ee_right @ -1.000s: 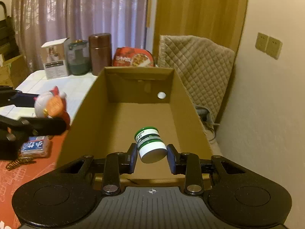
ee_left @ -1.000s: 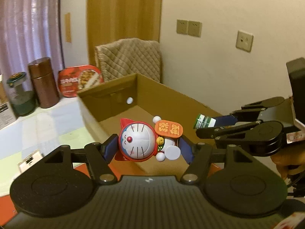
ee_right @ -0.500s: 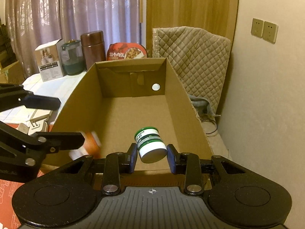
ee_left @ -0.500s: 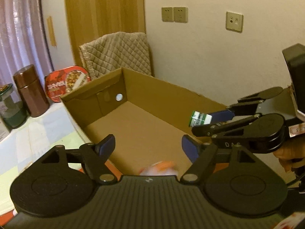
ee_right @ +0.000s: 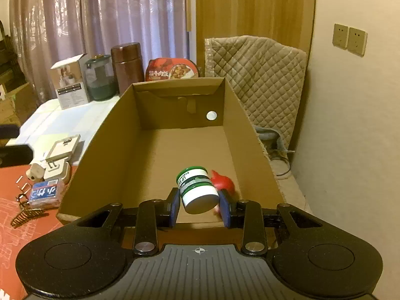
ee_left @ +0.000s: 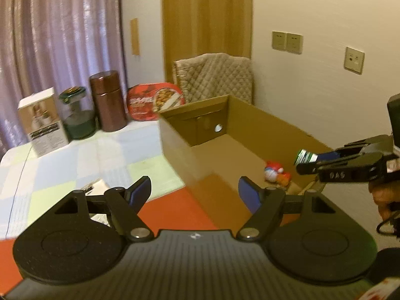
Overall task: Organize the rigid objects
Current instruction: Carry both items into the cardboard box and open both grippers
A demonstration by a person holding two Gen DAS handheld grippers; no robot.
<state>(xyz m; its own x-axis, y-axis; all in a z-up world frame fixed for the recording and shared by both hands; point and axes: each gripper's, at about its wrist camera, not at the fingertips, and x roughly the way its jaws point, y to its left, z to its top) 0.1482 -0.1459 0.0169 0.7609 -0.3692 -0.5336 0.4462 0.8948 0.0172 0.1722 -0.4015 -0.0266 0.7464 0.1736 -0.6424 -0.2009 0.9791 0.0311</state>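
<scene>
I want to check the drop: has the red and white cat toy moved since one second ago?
Yes. The cat toy left the open left gripper and now lies on the cardboard box floor, near its front end.

A lived-in home room is showing here: mauve curtains (ee_right: 75, 20) are hanging by a wooden door (ee_right: 250, 7), a quilted cover (ee_right: 262, 67) is draping over furniture, and a food package (ee_right: 172, 71) is leaning beside a brown canister (ee_right: 127, 65).

Red toy figure (ee_right: 222, 183) — half hidden behind the green-lidded jar (ee_right: 197, 190).
</scene>
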